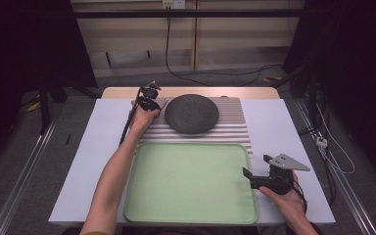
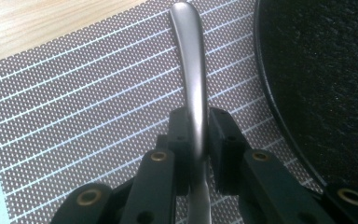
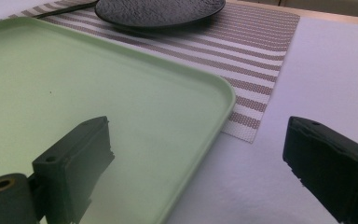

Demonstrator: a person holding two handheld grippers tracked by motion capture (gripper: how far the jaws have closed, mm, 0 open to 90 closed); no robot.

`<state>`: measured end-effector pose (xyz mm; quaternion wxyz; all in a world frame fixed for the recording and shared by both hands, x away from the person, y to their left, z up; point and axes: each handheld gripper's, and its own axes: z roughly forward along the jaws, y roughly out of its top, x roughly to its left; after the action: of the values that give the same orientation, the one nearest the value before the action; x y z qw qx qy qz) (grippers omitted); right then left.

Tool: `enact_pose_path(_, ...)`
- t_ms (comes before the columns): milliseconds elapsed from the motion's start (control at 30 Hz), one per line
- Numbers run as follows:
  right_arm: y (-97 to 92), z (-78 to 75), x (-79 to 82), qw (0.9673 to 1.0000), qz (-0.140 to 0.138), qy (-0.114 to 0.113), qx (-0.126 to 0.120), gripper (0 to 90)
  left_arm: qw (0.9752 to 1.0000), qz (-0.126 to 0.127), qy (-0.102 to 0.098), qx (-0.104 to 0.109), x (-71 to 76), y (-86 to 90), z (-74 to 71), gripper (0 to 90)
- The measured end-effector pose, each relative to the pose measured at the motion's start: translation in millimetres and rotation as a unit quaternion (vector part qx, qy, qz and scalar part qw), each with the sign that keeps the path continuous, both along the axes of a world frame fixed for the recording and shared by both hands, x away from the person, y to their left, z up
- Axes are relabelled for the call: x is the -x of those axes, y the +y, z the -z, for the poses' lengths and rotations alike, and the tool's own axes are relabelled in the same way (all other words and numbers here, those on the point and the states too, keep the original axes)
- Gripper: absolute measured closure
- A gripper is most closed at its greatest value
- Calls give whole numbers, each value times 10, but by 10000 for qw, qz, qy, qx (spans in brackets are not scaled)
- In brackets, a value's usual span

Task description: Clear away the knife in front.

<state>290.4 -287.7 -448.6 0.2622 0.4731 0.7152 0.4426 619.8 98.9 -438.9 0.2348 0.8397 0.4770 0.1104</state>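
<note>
Two black jaws of the left gripper (image 2: 196, 140) are pinched tight on the slim brushed-metal utensil handle (image 2: 192, 70), clamped around its mid-shaft with the rounded end sticking out past the tips. Can't tell if it's a fork, spoon or knife, the business end is hidden behind the jaws. The handle sits low over the striped brown-and-white woven placemat (image 2: 74, 107), just beside the rim of the round black textured plate (image 2: 326, 70). From the high view the left gripper (image 1: 149, 100) is at the mat's left edge, next to that plate (image 1: 192, 113). My guess is the step is placing the cutlery beside the plate, so: keep it parallel to the plate edge, lower it flat onto the mat, and only then open, otherwise it'll roll or clink the rim. Further out, the right gripper (image 1: 254, 177) has its jaws spread wide, holding nothing, parked at the right edge of the pale green plastic tray (image 1: 191, 181).
</note>
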Motion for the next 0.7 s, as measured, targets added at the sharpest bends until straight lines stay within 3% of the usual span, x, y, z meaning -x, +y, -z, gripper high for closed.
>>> enact_pose_path(200, 0, -3, 3, 10000, 12, -14, 15, 76, 9999, -112, 81, -54, 12, 44, -33, 798)
enact_pose_path(700, 5, -2, -1, 10000, 24, -14, 30, 76, 10000, -3, 10, -68, 101, 135, -183, 798)
